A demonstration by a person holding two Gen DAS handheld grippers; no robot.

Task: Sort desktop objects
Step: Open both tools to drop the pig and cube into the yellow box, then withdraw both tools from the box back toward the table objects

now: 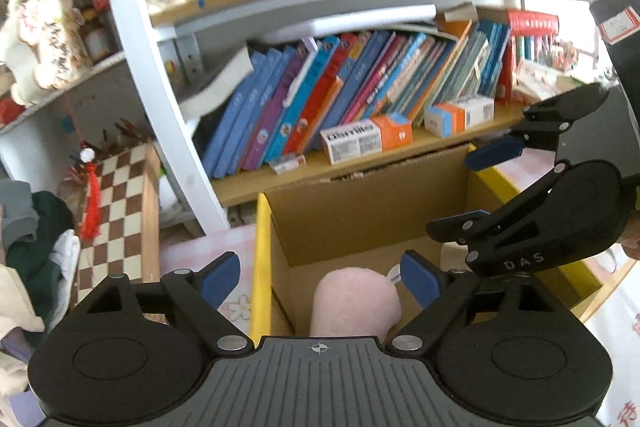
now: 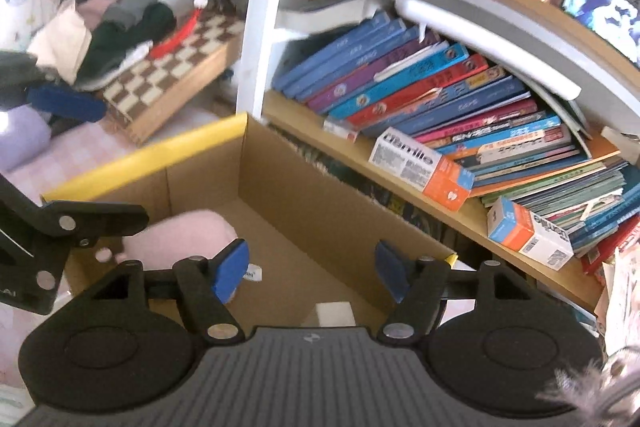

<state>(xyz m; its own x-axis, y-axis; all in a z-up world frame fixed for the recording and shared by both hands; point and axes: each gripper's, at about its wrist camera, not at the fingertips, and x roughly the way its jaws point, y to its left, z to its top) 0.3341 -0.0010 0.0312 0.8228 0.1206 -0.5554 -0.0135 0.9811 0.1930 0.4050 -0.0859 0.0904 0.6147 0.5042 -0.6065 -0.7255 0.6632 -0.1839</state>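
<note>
An open cardboard box (image 1: 360, 211) with yellow tape on its rim stands on the desk below the bookshelf; it also shows in the right wrist view (image 2: 280, 187). A pink plush object (image 1: 354, 303) lies inside the box, also in the right wrist view (image 2: 180, 231). My left gripper (image 1: 320, 281) is open above the box's left rim, with the plush between its fingers and below them. My right gripper (image 2: 310, 267) is open and empty above the box; it shows in the left wrist view (image 1: 476, 187) at the right. A small white item (image 2: 334, 313) lies on the box floor.
A bookshelf with leaning books (image 1: 340, 83) and small orange-and-white cartons (image 1: 366, 139) stands right behind the box. A checkered wooden board (image 1: 116, 215) and a pile of clothes (image 1: 32, 235) lie to the left. The desk has a pink cloth (image 1: 216, 251).
</note>
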